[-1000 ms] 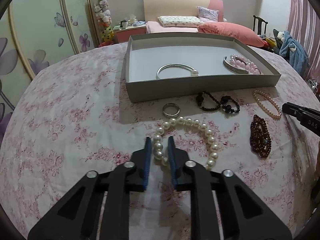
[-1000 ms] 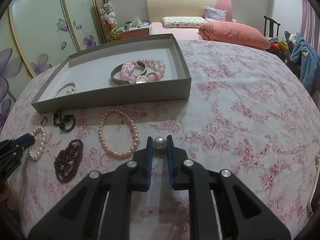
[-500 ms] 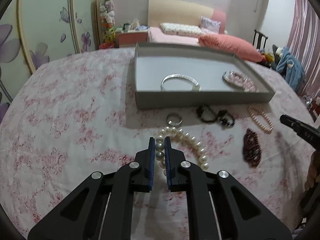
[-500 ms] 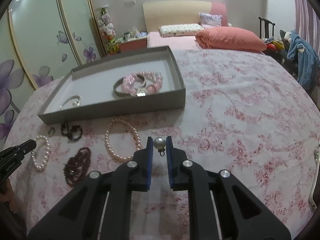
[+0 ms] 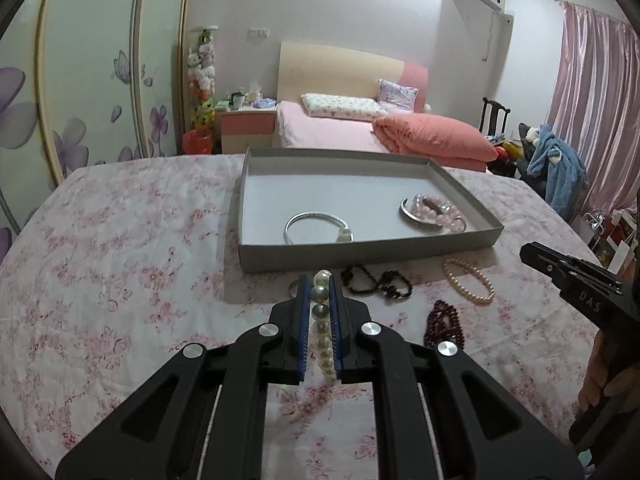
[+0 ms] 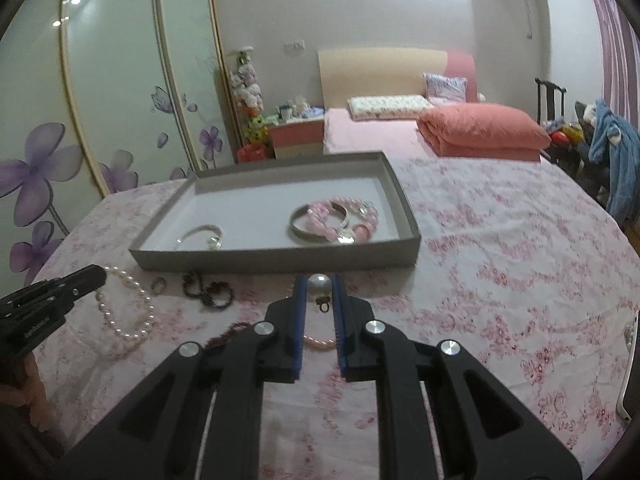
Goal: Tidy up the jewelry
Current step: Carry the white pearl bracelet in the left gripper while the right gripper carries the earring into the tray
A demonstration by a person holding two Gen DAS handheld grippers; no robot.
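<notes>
1. Left wrist view: your left gripper (image 5: 319,300) is pinching the white pearl bracelet (image 5: 322,316), lower centre of frame, lifted in front of the grey tray (image 5: 360,250). The strand hangs loose between the pads; a jerk could slip it out. Its lower end is hidden behind the fingers.
2. Right wrist view: your right gripper (image 6: 319,300) is pinching a pearl earring (image 6: 319,285) at its very tips, centre frame, near the tray's front wall. That round bead could pop free. The pink bracelet (image 6: 318,342) is mostly hidden below; motion blurs the tray's contents.
</notes>
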